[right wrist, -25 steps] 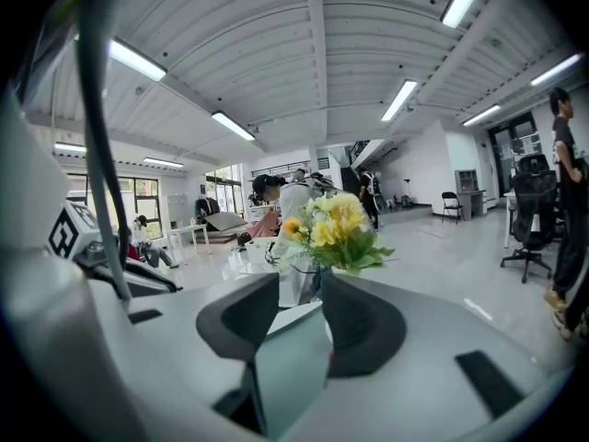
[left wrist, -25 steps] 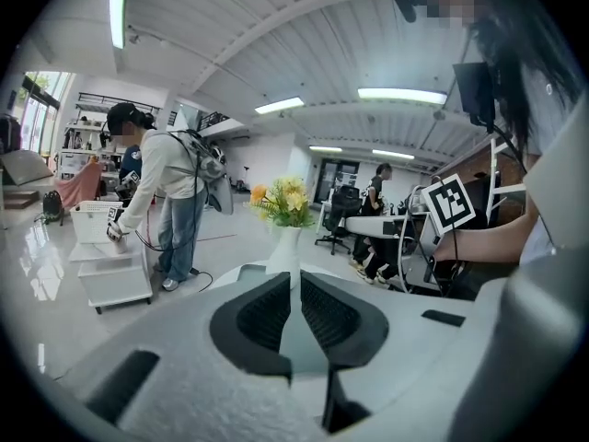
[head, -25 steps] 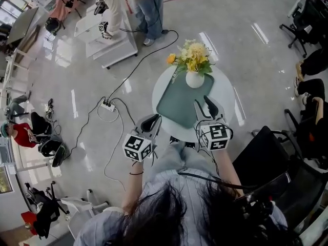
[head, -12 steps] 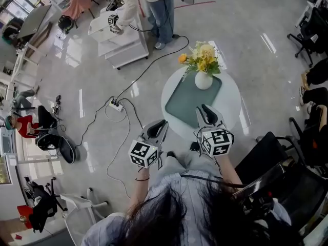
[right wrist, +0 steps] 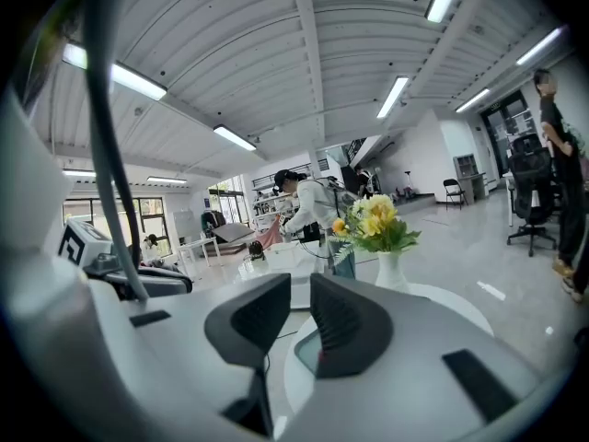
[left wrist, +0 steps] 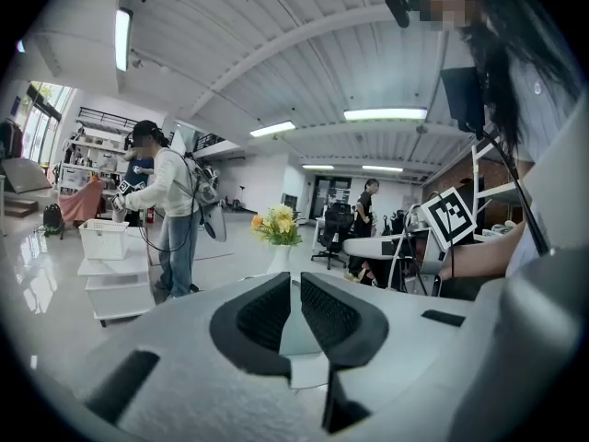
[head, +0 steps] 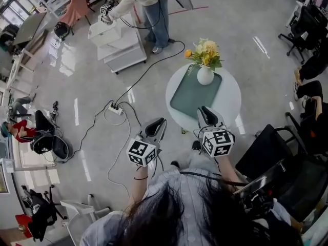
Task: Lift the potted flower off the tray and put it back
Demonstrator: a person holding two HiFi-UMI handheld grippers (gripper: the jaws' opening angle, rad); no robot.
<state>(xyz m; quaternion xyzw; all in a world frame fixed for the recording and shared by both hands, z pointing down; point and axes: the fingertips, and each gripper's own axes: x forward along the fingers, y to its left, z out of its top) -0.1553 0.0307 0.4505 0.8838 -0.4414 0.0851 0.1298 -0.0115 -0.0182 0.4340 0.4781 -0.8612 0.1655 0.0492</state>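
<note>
The potted flower (head: 205, 75), a white vase with yellow blooms, stands upright at the far end of the green tray (head: 192, 94) on the round white table (head: 231, 100). Both grippers hang short of the table's near edge, away from the pot. My left gripper (head: 162, 121) is left of the table over the floor, its jaws together and empty. My right gripper (head: 204, 110) is at the near rim; its jaws have just been closing to a narrow gap with nothing between them. The flower (left wrist: 276, 228) shows far beyond the left gripper (left wrist: 295, 280), and the flower (right wrist: 377, 224) stands beyond the right gripper (right wrist: 300, 289).
A person (head: 154, 4) stands at a white cart (head: 118, 45) behind the table. A power strip (head: 115, 109) and cables trail across the floor on the left. Black chairs (head: 266, 155) crowd the right side. Someone sits at the far left (head: 23, 129).
Both grippers have drawn back from the tray toward my body, so the table now lies farther ahead. The right jaws, open over the tray's near end before, have come nearly together.
</note>
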